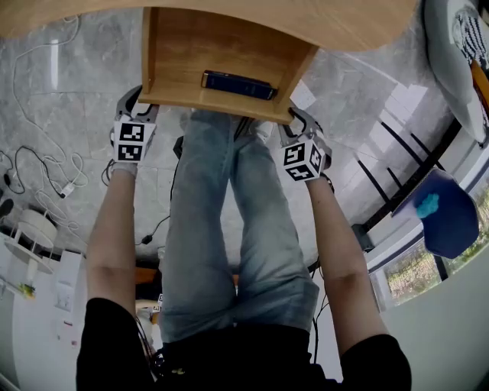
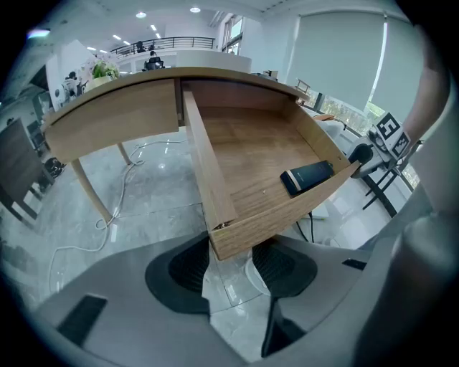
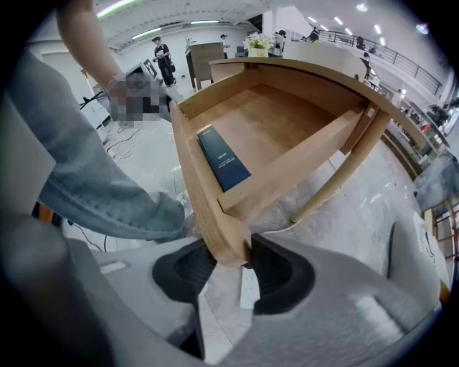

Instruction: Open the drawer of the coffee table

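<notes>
The coffee table's wooden drawer (image 1: 221,53) is pulled far out from under the table top (image 1: 229,15). A flat dark phone-like object (image 1: 238,85) lies inside, near the front board. My left gripper (image 1: 136,99) holds the drawer's front left corner and my right gripper (image 1: 296,118) the front right corner. In the left gripper view the drawer (image 2: 251,143) corner sits between the pads of the left gripper (image 2: 229,269). The right gripper view shows the drawer (image 3: 265,122) front board's end clamped in the right gripper (image 3: 226,269). The dark object (image 2: 307,177) (image 3: 224,159) shows in both.
The person's legs in jeans (image 1: 229,214) stand between the two arms, just below the drawer. Cables (image 1: 46,153) trail over the marble floor at the left. A blue object (image 1: 447,214) sits at the right. A table leg (image 3: 344,172) slants beside the drawer, above a white power strip (image 3: 247,287).
</notes>
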Motion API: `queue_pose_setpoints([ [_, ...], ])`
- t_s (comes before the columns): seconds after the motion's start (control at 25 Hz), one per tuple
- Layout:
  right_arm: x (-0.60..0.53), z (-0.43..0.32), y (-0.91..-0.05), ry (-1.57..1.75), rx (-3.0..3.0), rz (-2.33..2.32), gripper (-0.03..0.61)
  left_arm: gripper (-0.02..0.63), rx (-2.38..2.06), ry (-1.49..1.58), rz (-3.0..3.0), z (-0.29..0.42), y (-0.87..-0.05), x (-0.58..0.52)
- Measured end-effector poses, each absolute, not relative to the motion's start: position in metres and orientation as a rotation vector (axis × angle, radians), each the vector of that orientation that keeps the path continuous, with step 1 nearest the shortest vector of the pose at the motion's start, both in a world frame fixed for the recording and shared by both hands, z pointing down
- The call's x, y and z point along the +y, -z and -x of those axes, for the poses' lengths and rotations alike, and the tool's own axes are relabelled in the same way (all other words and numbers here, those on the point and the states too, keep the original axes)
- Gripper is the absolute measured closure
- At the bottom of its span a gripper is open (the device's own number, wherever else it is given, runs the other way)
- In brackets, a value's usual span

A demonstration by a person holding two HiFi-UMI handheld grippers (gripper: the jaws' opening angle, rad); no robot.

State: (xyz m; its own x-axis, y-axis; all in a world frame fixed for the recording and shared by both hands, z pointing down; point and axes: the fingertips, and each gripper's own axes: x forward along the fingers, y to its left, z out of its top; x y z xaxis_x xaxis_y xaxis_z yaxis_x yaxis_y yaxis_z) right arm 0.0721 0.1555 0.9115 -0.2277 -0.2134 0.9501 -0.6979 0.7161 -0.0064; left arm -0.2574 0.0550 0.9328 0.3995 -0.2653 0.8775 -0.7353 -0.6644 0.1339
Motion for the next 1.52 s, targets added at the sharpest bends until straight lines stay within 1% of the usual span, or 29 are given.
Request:
queue_pose_setpoints([
  [0.48, 0.157, -0.073, -0.924, -0.488, -1.787, -0.723, 0.435, 0.42, -0.863, -1.199, -2.183, 0.257, -0.945, 0.055],
  [1.0, 0.158, -0.073, -0.922, -0.57, -1.735, -0.696, 0.411, 0.42, -0.856, -1.252, -2.072, 0.265, -0.941, 0.073],
  [1.28, 0.162, -0.072, -0.894, -0.609, -1.742, -0.678, 0.411, 0.422, -0.884, -1.249, -2.008, 0.268, -0.913, 0.095],
  [1.52, 0.152, -0.075, -0.853, -0.608, -1.772, -0.698, 0.413, 0.43, -0.926, -1.193, -2.024, 0.255, -0.87, 0.089],
])
